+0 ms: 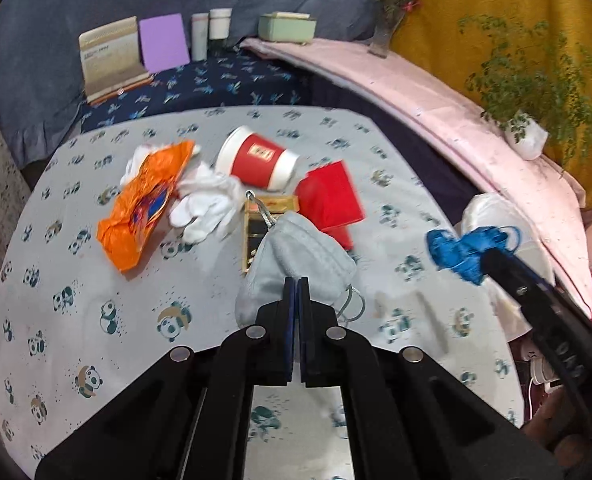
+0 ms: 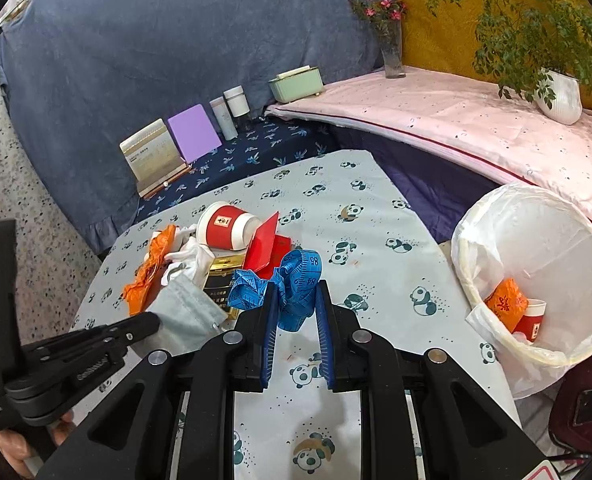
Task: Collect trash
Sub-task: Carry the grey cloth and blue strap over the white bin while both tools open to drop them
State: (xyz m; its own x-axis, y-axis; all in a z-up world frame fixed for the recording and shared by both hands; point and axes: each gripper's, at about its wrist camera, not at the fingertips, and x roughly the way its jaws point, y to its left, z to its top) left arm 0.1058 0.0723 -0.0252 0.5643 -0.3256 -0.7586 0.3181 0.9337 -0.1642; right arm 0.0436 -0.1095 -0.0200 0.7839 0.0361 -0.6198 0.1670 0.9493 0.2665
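Observation:
My left gripper (image 1: pixel 297 280) is shut on a grey face mask (image 1: pixel 292 256), lifted just above the panda-print table (image 1: pixel 96 280). The same mask (image 2: pixel 184 314) shows at the left gripper's tip (image 2: pixel 152 322) in the right wrist view. My right gripper (image 2: pixel 296 292) is shut on a crumpled blue measuring tape (image 2: pixel 292 280), held above the table; this tape (image 1: pixel 463 250) appears at right in the left wrist view. On the table lie an orange wrapper (image 1: pixel 144 208), a white glove (image 1: pixel 208 204), a tipped red cup (image 1: pixel 260 158), red card pieces (image 1: pixel 329 196) and a gold-black box (image 1: pixel 258 226).
A white-lined bin (image 2: pixel 535 280) stands at the table's right edge, holding an orange wrapper (image 2: pixel 505 302) and a red cup (image 2: pixel 533 318). Behind are a pink-covered ledge (image 2: pixel 455 120) with a vase (image 2: pixel 391 52) and potted plant (image 2: pixel 559 96), plus a calendar (image 2: pixel 152 160), purple card and bottles.

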